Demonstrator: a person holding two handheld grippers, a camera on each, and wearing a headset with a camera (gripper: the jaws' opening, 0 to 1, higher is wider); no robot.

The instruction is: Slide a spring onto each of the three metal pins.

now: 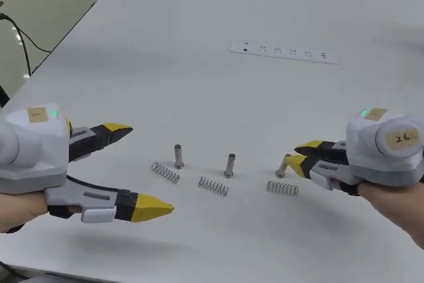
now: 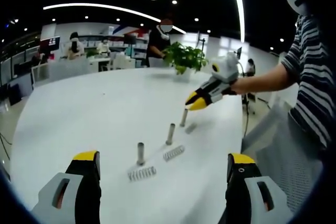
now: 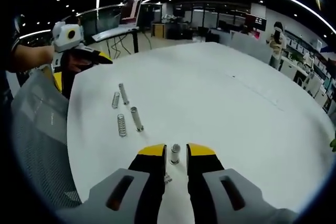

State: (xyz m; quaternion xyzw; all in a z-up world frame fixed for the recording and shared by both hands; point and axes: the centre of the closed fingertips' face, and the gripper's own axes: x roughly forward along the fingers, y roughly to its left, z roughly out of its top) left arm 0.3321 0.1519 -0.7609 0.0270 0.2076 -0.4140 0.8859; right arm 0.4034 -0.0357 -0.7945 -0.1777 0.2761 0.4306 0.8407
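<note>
Left black-and-yellow tongs (image 1: 149, 168) gape released; right tongs (image 1: 296, 156) loosely straddle the short upright steel pin (image 3: 175, 153); clenching off-centre could topple it.

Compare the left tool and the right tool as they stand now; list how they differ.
The left tool has jaws wide apart, nothing between them; the right tool has narrow jaws straddling the rightmost pin, grip unclear. The left tool hangs clear of the springs; the right tool is at its pin. Both have yellow tips.
</note>
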